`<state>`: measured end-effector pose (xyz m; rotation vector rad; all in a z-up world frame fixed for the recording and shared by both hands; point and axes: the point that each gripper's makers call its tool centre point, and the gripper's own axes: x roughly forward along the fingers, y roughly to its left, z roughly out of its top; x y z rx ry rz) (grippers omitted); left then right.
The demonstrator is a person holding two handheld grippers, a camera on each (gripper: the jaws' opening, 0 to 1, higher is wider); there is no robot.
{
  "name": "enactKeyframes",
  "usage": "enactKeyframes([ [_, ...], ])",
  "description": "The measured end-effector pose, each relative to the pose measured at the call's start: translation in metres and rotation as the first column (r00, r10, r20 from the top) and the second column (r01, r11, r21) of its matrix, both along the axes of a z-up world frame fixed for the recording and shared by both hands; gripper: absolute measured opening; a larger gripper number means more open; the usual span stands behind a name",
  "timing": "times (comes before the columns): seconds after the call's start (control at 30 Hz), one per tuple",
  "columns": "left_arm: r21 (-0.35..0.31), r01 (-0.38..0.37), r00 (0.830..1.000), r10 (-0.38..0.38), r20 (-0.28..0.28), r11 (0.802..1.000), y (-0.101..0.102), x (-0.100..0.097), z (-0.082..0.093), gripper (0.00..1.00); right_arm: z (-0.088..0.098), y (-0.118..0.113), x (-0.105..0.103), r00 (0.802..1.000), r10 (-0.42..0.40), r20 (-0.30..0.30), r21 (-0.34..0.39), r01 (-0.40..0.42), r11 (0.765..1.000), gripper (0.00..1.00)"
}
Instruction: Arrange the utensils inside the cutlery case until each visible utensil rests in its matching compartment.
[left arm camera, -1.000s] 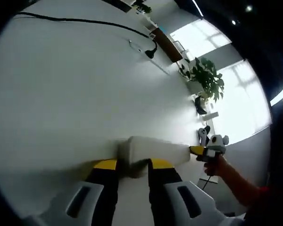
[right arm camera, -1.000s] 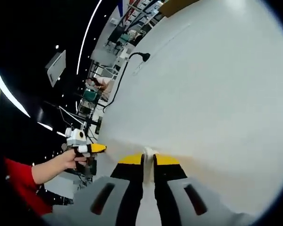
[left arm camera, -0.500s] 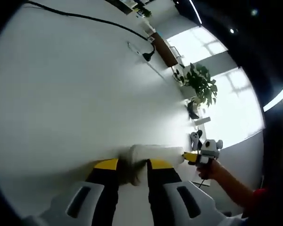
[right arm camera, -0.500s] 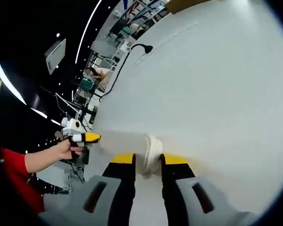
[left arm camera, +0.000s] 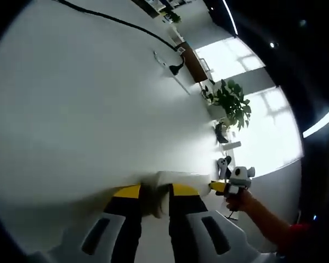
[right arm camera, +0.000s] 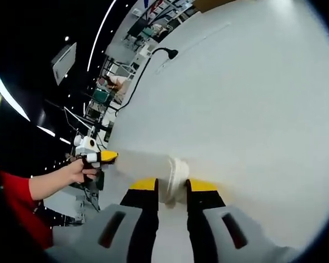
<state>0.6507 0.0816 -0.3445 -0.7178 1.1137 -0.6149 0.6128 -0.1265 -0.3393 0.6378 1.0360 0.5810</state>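
I've got the case [left arm camera: 178,181] held between my two grippers over the white desk [left arm camera: 88,109], one on each end. In the left gripper view my left gripper [left arm camera: 152,192] pinches the near end of the case, jaws pressed on it w/ the pale body between the yellow tips; the case runs away from there to my right gripper [left arm camera: 216,188], which meets its far end, w/ my hand [left arm camera: 240,200] behind it. In the right gripper view it's the mirror: my right gripper [right arm camera: 172,185] clamps the capped end of the case [right arm camera: 148,167], and the far end reaches my left gripper [right arm camera: 105,157]. Progress, as I judge it: early. The case looks shut, no utensils or compartments to be seen, so nothing is sorted yet as far as I can tell; what's left is prob. to open it, lay it on the desk and put each utensil in its slot. Whether the cap is coming off I can't tell. Beyond the case, a black cable [left arm camera: 115,22] w/ a plug lies on the desk's far part, and a plant [left arm camera: 230,104] stands past the desk edge by the windows. No brand, label or writing readable on the case or anywhere else; too small or blurred.
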Motion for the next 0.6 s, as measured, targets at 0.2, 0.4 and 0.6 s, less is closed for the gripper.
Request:
enactKeyframes([
  [0.2,-0.015,-0.066,0.998,0.066,0.009,0.998,0.002,-0.006,0.000,0.18,0.000,0.001,0.000,0.999,-0.035,0.001,-0.006,0.035,0.999,0.16],
  [0.4,0.017,-0.083,0.994,0.082,0.067,0.996,0.011,-0.014,0.003,0.18,0.002,0.012,0.000,0.999,-0.034,0.025,-0.036,0.035,0.999,0.16],
  [0.6,0.038,-0.107,0.991,0.104,0.080,0.994,0.030,-0.014,0.004,0.19,0.001,0.032,-0.003,0.998,-0.048,0.043,-0.040,0.049,0.998,0.16],
])
